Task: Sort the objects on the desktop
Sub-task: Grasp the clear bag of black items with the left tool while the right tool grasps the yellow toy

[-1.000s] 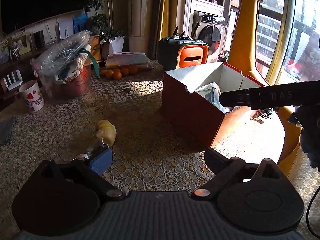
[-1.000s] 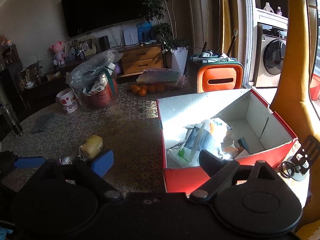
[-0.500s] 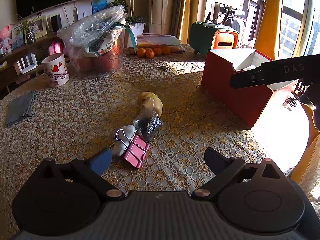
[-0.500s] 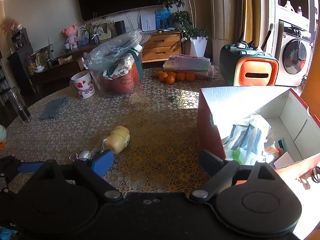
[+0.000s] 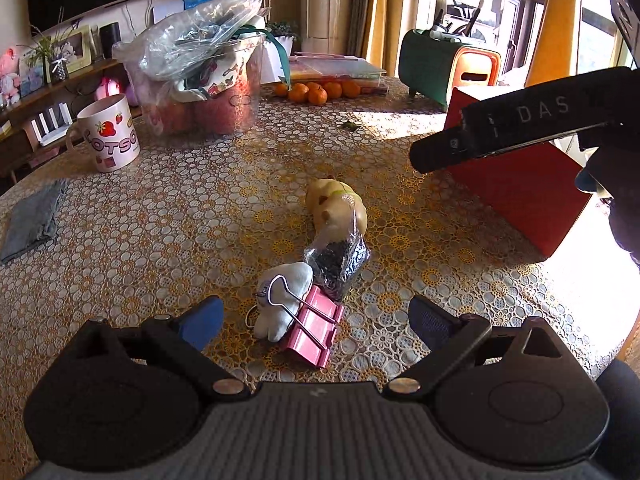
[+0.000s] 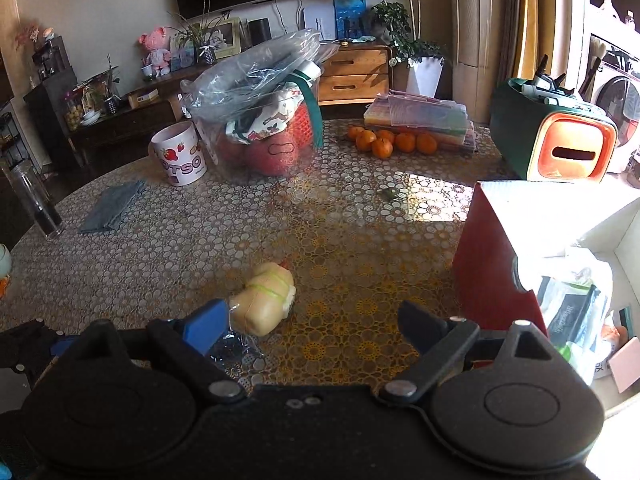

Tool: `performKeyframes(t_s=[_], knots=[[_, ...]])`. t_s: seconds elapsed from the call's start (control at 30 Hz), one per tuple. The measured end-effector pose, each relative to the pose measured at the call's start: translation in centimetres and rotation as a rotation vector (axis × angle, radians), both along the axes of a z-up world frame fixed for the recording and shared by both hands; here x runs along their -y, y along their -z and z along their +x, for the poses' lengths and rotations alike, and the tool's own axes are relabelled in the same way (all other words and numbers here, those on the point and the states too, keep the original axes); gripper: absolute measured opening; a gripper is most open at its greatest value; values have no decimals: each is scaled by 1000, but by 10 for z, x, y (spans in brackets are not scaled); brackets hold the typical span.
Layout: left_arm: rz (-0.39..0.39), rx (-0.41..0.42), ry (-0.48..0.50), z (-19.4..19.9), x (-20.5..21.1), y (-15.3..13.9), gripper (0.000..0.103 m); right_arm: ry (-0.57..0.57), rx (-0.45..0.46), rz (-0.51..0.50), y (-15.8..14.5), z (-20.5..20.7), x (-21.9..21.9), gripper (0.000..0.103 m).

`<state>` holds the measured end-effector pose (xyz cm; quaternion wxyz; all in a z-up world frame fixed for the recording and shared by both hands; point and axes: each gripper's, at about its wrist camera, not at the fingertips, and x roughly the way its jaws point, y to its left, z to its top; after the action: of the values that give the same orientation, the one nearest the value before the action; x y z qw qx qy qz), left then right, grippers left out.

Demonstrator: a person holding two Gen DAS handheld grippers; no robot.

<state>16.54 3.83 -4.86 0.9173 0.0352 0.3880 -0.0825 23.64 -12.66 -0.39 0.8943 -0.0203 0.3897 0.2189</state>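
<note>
The left tongs (image 5: 316, 316) have swung away from the red box (image 5: 524, 196), now hovering open over the pink clip (image 5: 316, 330) on the worktop (image 5: 160, 216), likely next. The right tongs (image 6: 310, 326) hang open, empty.

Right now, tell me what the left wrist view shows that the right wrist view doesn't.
Only the left wrist view shows the pink binder clip and the white plush beside it, in front of the open left claw. Only the right wrist view shows the inside of the red box, holding plastic-wrapped packets, and a clear glass at the table's edge. Both show the yellow toy, the strawberry mug and the oranges.
</note>
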Motion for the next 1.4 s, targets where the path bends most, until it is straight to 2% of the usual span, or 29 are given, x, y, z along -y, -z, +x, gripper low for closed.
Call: performKeyframes(t_s=[0.2,0.47,0.57,0.67,0.8,0.97,1.13,1.23,1.37,1.4], knots=[[73,35,61,24,13,5,99,-24,-30,-13,14,24,-24,91],[97,45,82,50,32,16,99,-42,-87,-23,37,56,-50,86],[101,37,81,56,35,23,95,-46,-113,-27,46,65,-58,84],[101,34,80,60,37,28,87,-53,-133,-28,55,71,-64,80],[112,34,83,62,39,33,69,-69,-158,-36,63,74,-68,75],[109,37,82,62,41,38,61,-87,-176,-46,70,75,-71,62],[134,51,106,58,47,40,48,-85,-187,-42,74,74,-72,56],[143,53,107,57,48,40,47,-85,-202,-25,75,74,-71,49],[140,50,109,57,48,40,42,-82,-203,-18,73,73,-70,48],[140,48,112,56,48,40,38,-78,-201,-17,73,73,-69,47]])
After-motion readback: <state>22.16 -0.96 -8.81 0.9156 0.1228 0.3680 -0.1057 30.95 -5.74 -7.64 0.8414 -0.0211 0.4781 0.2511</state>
